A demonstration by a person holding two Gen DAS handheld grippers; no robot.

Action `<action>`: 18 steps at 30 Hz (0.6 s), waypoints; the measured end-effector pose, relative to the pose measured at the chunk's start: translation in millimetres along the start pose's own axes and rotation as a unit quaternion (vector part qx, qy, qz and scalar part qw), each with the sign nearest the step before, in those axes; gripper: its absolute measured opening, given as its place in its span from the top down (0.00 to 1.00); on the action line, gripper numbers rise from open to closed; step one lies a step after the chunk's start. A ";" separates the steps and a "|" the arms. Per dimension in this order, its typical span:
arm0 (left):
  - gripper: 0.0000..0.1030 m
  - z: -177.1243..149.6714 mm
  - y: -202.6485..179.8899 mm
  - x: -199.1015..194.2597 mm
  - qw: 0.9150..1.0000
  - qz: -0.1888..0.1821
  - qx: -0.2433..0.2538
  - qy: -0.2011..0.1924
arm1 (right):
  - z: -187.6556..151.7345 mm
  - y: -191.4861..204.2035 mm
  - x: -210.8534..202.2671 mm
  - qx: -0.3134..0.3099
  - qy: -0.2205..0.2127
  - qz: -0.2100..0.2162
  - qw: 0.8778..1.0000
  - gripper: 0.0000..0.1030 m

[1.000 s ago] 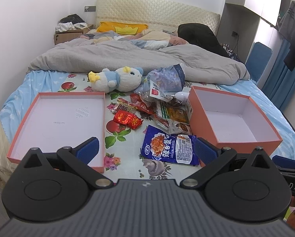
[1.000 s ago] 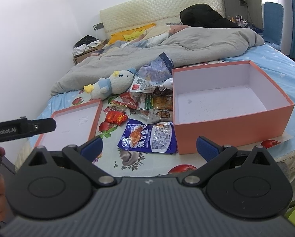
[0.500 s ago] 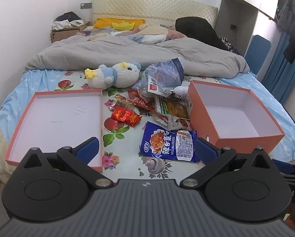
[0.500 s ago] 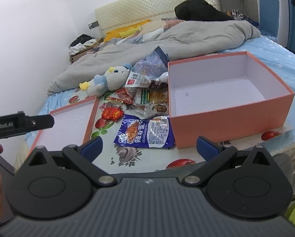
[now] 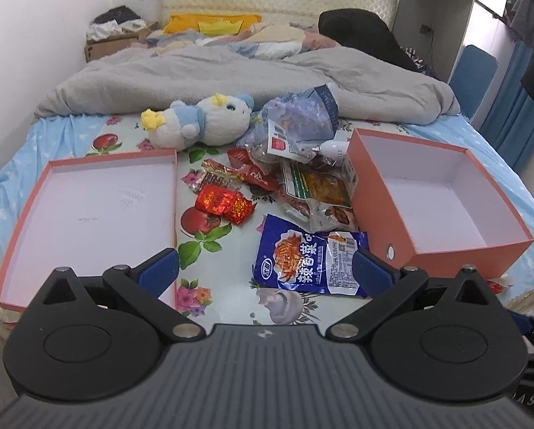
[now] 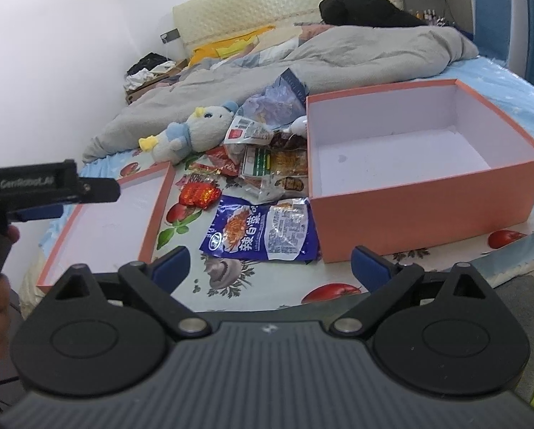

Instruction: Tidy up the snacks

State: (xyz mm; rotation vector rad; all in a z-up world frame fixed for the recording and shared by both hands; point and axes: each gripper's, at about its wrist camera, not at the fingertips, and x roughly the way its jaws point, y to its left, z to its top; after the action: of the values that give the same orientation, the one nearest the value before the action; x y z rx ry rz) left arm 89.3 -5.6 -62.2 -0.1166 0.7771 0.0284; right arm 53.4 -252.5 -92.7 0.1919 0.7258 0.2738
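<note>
Both grippers empty, jaws spread wide: left gripper (image 5: 263,270), right gripper (image 6: 269,264). Snack pile (image 5: 295,175) lies on the bed just left of the box (image 5: 442,246); blue packet (image 5: 309,257) nearest, touching the box's front corner. Lid (image 5: 88,211) lies further left, plush (image 5: 199,121) behind.

One deep orange box (image 5: 442,246) is seen, with one shallow orange lid (image 5: 88,211) well to its left. Between them, one blue snack bag (image 5: 309,255) and two red foil packets (image 5: 224,204) are counted; the heaped packets behind cannot be counted. One plush toy (image 5: 199,123) lies beyond.
</note>
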 end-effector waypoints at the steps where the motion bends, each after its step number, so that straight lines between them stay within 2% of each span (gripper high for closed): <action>1: 0.00 1.4 0.7 3.6 1.000 -0.001 -0.001 0.002 | 0.0 0.0 2.5 -0.001 0.002 -0.002 1.000 0.05; 12: 0.00 11.9 17.3 49.4 1.000 0.013 -0.003 0.024 | 3.4 11.6 37.1 -0.023 0.021 0.000 1.000 0.07; 18: 0.00 19.2 26.7 83.2 0.999 0.033 0.010 0.033 | 3.1 26.0 58.0 -0.060 0.019 0.003 0.998 0.07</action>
State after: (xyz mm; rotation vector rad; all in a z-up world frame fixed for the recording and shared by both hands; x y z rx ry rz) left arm 160.1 21.7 -109.5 -0.0734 0.8466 0.0800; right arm 92.3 -210.1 -119.8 0.0760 0.7445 0.3263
